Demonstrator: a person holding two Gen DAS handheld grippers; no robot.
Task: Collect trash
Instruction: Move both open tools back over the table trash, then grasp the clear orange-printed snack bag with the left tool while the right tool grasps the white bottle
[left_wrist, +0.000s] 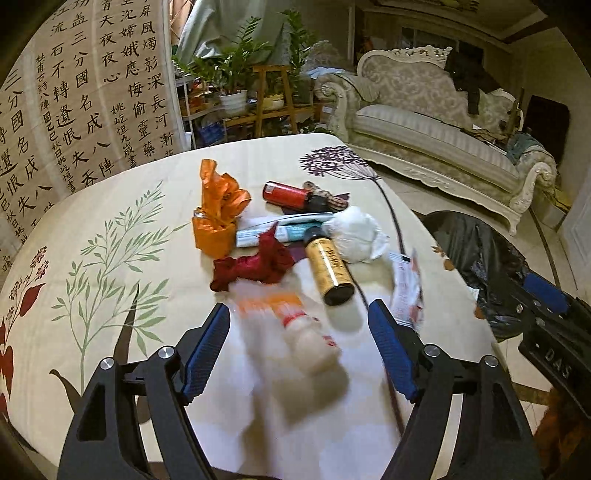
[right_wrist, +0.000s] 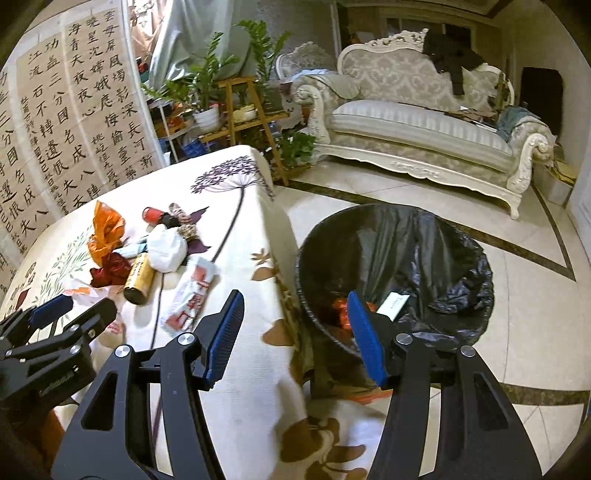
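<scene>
My left gripper (left_wrist: 299, 308) stands open over the flowered tablecloth (left_wrist: 110, 295). A blurred pale plastic bottle (left_wrist: 306, 332) with an orange label lies between its jaws, and neither pad touches it. Beyond it lie a gold bottle (left_wrist: 330, 269), a red crumpled wrapper (left_wrist: 255, 266), an orange plastic bag (left_wrist: 218, 218), a white paper wad (left_wrist: 356, 232), a red can (left_wrist: 288, 195) and a white-and-red wrapper (left_wrist: 406, 288). My right gripper (right_wrist: 293, 295) is open with nothing in it, between the table's edge and the black-lined bin (right_wrist: 461, 266).
The bin stands on the tiled floor right of the table and holds orange scraps (right_wrist: 341, 310) and a white card (right_wrist: 393, 304). A cream sofa (right_wrist: 424, 129), a plant stand (right_wrist: 240, 110) and a calligraphy screen (right_wrist: 74, 110) stand behind.
</scene>
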